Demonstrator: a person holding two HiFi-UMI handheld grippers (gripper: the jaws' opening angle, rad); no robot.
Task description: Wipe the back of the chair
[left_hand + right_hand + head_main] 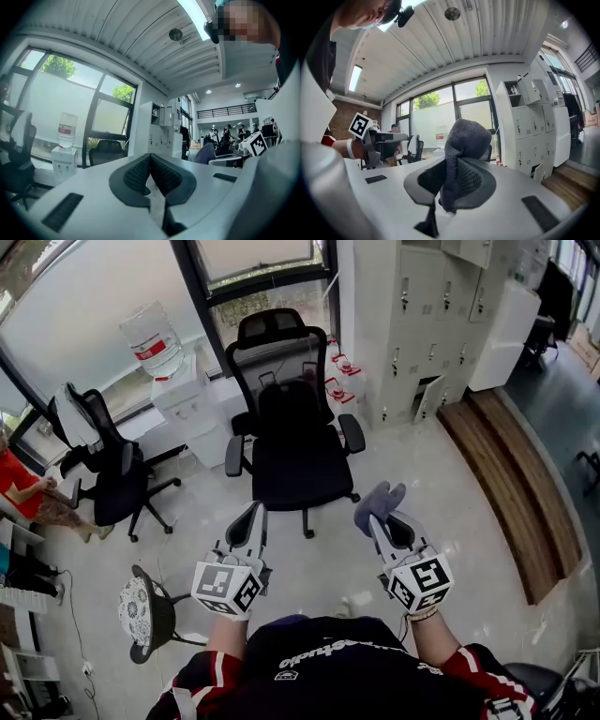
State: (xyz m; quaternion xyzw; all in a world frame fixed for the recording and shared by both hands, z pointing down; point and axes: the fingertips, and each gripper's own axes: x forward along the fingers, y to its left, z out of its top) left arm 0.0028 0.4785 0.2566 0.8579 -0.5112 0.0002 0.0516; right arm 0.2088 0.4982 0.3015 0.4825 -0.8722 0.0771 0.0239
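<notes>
Head view: the chair (292,432) stood at upper centre, its seat facing the bottom of the frame and its back upright, long axis vertical. The grey cloth (380,500) in the right gripper (382,524) was well apart from it, so wiping looked unstarted.

Left gripper view: the left gripper (150,157) had its jaws together, holding nothing.

Right gripper view: the jaws were clamped on the cloth, which stood upward at frame centre.
</notes>
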